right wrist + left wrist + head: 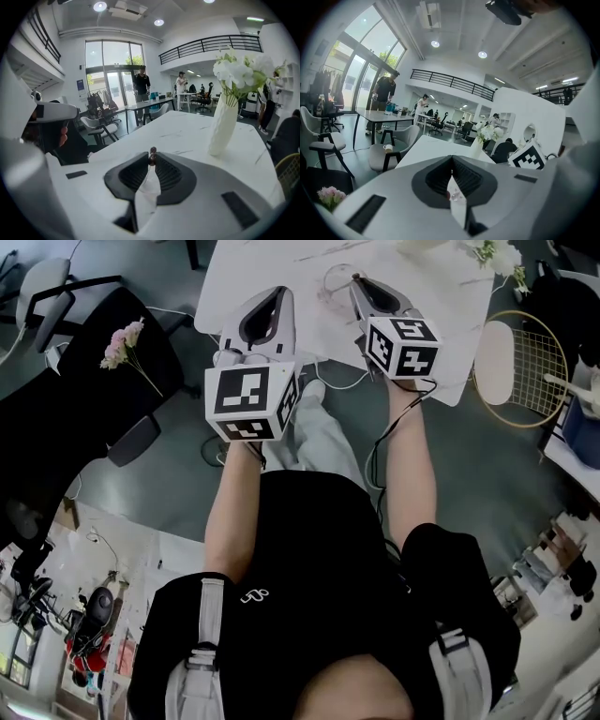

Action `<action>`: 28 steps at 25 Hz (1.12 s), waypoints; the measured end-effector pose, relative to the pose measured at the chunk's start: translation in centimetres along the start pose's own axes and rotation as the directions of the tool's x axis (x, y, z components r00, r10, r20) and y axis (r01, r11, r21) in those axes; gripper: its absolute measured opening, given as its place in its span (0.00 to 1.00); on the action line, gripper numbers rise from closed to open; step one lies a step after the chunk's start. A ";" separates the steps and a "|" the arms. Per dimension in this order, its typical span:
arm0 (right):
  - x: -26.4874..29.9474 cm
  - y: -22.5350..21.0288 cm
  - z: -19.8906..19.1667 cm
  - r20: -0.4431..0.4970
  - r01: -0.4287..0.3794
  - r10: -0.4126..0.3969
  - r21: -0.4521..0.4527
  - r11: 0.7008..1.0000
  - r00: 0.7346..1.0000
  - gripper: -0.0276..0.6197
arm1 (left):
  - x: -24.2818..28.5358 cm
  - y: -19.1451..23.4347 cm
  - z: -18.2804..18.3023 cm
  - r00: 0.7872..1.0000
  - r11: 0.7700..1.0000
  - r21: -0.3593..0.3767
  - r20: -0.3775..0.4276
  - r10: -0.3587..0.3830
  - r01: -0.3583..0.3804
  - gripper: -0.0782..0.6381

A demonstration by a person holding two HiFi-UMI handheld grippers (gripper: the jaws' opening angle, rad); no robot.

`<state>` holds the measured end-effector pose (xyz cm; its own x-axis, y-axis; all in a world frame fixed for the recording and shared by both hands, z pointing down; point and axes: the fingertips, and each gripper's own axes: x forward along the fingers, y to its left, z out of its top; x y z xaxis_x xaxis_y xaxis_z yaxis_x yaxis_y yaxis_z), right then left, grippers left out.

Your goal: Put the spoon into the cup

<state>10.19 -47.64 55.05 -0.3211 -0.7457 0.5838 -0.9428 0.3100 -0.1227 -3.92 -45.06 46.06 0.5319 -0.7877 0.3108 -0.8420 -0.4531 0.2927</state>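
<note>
White tabletop (230, 287) up front in a bright open office: the left hand-held gripper (451, 161) is clenched, nothing plainly in it, while the right hand-held gripper (153, 164) pinches a small dark knob, likely the spoon (152, 153) handle's end. Thin, light, stiff and slippery, I'd judge, so a firm pinch high on the handle suits. Only the head view shows a glassy outline, maybe the cup (333, 285), just left of the right jaws; only the right gripper view shows that knob.

text: none readable | labels: none | numbers: none | signs: none
</note>
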 end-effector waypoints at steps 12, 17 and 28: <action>-0.5 -2.4 -2.0 -0.026 0.092 -0.090 0.122 0.988 0.996 0.34 | 0.7 -1.8 2.0 0.999 0.998 0.042 0.016 -0.045 0.045 0.13; -2.0 -3.7 -1.0 0.021 0.123 -0.130 0.187 0.975 0.991 0.37 | 1.1 -2.8 2.3 0.998 0.997 0.054 0.018 -0.063 0.062 0.13; -14.1 -4.1 14.0 0.516 0.120 -0.196 0.178 0.977 0.834 0.10 | 1.2 -5.7 7.5 0.987 0.989 0.118 0.123 -0.103 0.089 0.13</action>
<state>17.36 -46.70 36.07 -0.1286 -0.9870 0.0965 -0.9752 0.1082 -0.1929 0.89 -46.56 37.95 0.6010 -0.7820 0.1650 -0.7961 -0.5674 0.2103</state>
